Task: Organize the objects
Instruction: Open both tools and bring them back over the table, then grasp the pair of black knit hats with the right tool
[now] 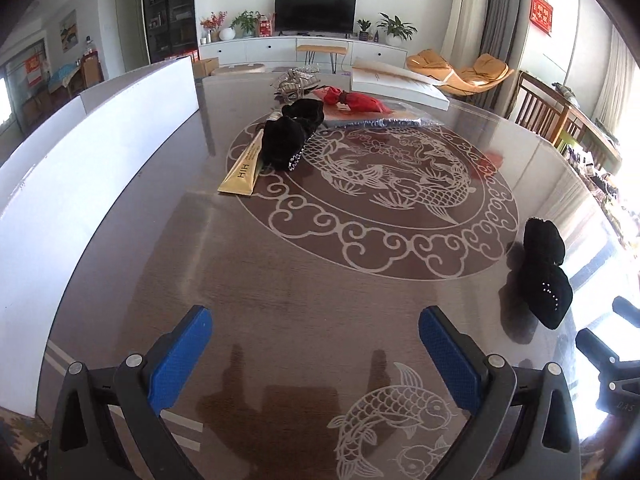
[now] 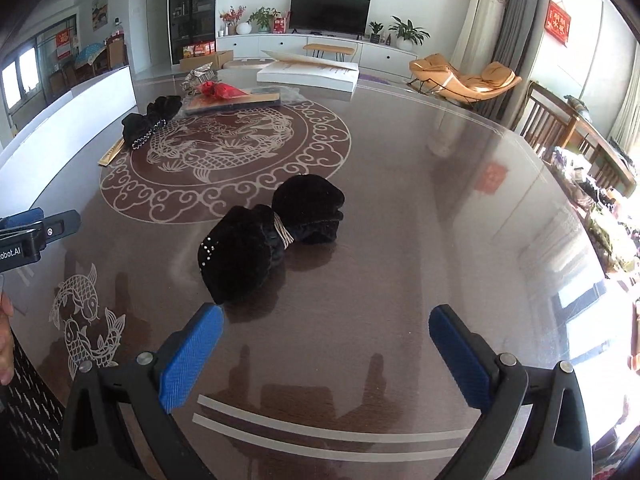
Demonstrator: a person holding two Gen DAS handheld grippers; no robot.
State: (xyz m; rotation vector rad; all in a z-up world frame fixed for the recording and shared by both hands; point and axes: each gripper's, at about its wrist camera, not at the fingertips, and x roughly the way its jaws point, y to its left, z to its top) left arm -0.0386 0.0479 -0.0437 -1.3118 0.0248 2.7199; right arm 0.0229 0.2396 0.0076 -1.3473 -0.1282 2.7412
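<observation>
Both grippers wide open, nothing between the fingers: left gripper [image 1: 315,344] and right gripper [image 2: 326,342] over the near edge of the worktop [image 2: 420,208]. Black velvet bow [image 2: 272,236] lies flat just ahead of the right gripper, near the fish pattern's rim. Second black bow [image 1: 290,136] toward the far left edge, resting on a gold tube [image 1: 244,164]. Red pouch [image 1: 352,100] and white box [image 1: 396,80] at the far edge.

Glossy wood-look table [image 2: 400,200]; matt black velvet bow [image 2: 272,236]; textured blue claw pads [image 2: 192,354].
</observation>
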